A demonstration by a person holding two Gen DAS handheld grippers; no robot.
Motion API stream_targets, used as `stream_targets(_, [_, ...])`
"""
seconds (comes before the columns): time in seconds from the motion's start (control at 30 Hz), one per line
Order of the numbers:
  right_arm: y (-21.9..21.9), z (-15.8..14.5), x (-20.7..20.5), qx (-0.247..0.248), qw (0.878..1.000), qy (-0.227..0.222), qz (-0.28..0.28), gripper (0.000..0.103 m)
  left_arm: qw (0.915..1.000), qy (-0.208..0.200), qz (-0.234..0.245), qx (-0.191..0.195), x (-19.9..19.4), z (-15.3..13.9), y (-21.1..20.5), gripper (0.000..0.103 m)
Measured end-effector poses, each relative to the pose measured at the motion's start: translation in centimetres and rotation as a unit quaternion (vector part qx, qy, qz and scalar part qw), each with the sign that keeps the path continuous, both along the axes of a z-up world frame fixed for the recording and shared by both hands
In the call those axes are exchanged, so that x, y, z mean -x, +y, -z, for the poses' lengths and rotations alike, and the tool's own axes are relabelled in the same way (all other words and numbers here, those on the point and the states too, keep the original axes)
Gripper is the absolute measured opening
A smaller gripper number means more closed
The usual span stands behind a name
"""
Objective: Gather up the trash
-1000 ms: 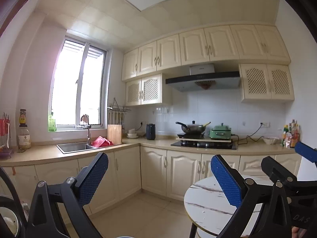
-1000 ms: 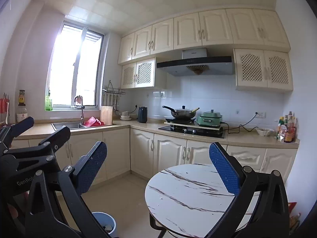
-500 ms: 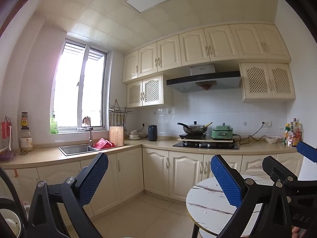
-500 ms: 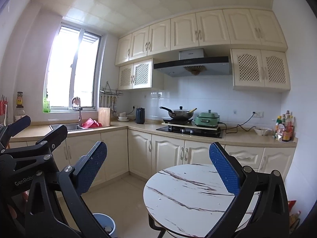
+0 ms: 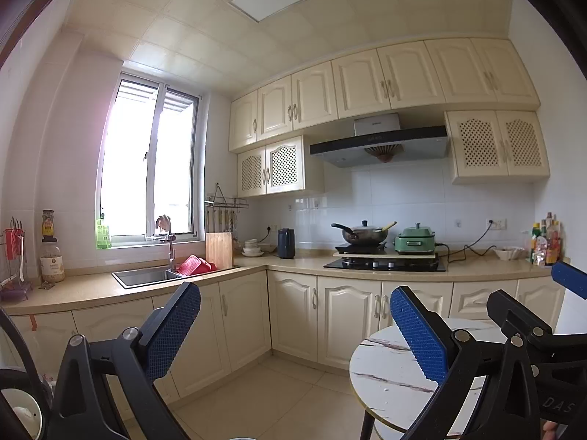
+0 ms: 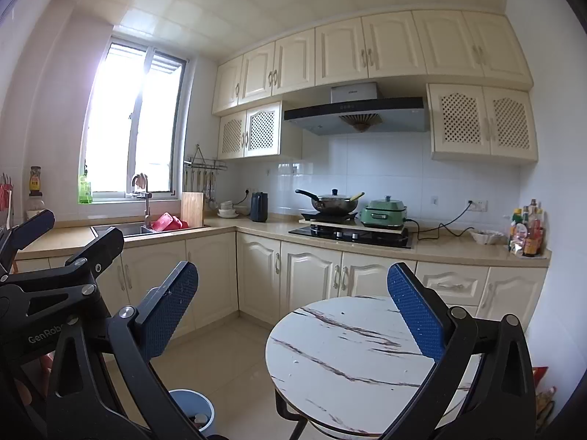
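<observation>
Both grippers are held up in the air, facing a kitchen. My left gripper [image 5: 293, 326] is open, with nothing between its blue pads. My right gripper [image 6: 293, 304] is open too and holds nothing. In the right wrist view a blue trash bin [image 6: 190, 412] stands on the floor at the bottom left, with some items inside it. A round marble-patterned table [image 6: 352, 363] stands low in front of the right gripper, its visible top bare. The same table [image 5: 389, 377] shows at the lower right of the left wrist view. No loose trash is visible.
Cream cabinets and a beige counter [image 5: 286, 262] run along two walls. The counter carries a sink [image 5: 146, 277], a red rack [image 5: 194, 264], a stove with a wok [image 5: 363, 233], a green cooker [image 5: 414, 240] and bottles [image 5: 544, 238]. Tiled floor [image 5: 279, 396] lies open between cabinets and table.
Both views have tilted slightly upward, so the counter and table sit a little lower in frame. Both grippers stay open.
</observation>
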State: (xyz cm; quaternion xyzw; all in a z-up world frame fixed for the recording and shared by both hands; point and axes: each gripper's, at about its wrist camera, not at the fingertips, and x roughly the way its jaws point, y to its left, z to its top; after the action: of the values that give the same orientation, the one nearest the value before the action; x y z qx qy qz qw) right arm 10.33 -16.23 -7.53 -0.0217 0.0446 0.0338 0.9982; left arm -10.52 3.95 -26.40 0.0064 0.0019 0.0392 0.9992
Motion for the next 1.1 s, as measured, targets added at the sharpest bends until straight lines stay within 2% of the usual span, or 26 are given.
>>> stream_targets(1.1, [-0.3,0.6,-0.4,-0.006,1.000,0.012,0.002,0.103,0.9999,0.007,0.010,-0.007,-4.3,-4.6,3.9,0.102])
